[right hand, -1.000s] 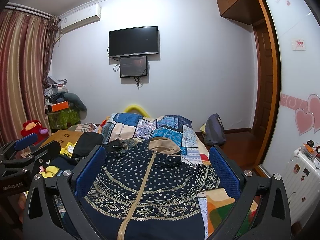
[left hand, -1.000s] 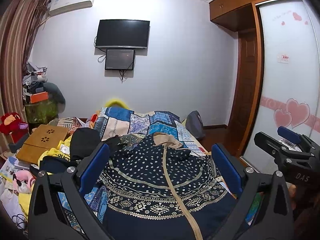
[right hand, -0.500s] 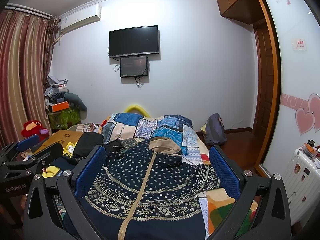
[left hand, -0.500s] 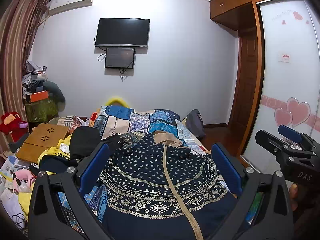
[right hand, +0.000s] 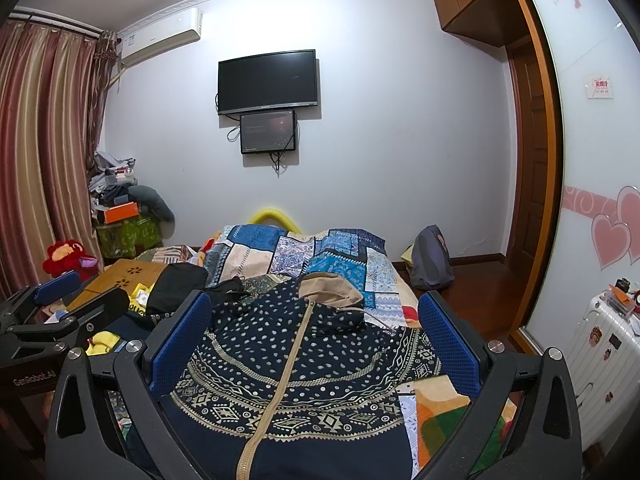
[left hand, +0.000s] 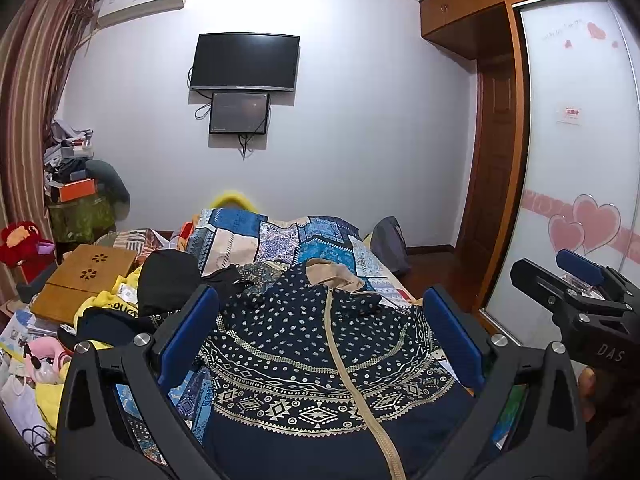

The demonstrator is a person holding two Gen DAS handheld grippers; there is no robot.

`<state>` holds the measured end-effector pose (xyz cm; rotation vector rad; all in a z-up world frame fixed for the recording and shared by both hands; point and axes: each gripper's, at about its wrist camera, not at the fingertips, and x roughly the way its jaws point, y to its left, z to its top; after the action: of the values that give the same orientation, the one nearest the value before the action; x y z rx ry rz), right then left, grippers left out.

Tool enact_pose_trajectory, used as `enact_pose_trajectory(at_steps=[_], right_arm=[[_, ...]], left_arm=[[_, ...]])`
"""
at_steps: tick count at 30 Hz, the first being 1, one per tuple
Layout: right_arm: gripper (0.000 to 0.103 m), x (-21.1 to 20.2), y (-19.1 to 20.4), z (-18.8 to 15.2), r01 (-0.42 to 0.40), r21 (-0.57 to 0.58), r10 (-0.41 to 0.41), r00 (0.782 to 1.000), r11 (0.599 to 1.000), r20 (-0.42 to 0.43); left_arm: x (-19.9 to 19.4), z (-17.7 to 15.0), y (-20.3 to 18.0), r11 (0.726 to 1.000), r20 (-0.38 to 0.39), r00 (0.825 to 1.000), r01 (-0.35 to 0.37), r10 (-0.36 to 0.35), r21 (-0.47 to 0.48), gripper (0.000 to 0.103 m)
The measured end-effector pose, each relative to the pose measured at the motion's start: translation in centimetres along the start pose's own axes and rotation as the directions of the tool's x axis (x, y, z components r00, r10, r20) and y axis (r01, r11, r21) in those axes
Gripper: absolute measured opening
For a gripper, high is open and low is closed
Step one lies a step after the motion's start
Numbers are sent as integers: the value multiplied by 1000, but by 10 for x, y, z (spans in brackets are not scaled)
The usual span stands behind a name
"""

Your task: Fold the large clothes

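A large navy garment (left hand: 304,352) with white dots, tan patterned bands, a tan zipper and a tan hood lies spread front-up on the bed; it also shows in the right wrist view (right hand: 296,364). My left gripper (left hand: 320,332) is open and empty, held above the garment's near part. My right gripper (right hand: 312,340) is open and empty, also above it. Each gripper shows at the edge of the other's view: the right gripper (left hand: 576,292) at right, the left gripper (right hand: 60,312) at left.
A patchwork quilt (right hand: 304,256) covers the far bed. Black and yellow clothes (left hand: 160,280) and a wooden lap tray (left hand: 88,276) pile at the left. A white suitcase (right hand: 600,344) and wardrobe stand at the right. A backpack (right hand: 432,260) sits on the floor.
Both grippers have barely shifted; the views stay nearly the same. The garment has not moved.
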<state>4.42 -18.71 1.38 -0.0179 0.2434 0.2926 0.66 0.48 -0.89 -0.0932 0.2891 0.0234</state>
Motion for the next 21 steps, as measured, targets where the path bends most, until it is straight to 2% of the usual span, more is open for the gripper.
enact_pose_trajectory(at_steps=[13, 21], right_arm=[[103, 8, 1, -1, -1, -2, 1, 1000, 1000, -19], [103, 29, -2, 2, 8, 3, -8, 999, 1000, -41]], left_arm=[[12, -1, 3, 1000, -23, 1000, 1, -1, -4, 103], [33, -1, 16, 1000, -51, 998, -25, 24, -4, 103]])
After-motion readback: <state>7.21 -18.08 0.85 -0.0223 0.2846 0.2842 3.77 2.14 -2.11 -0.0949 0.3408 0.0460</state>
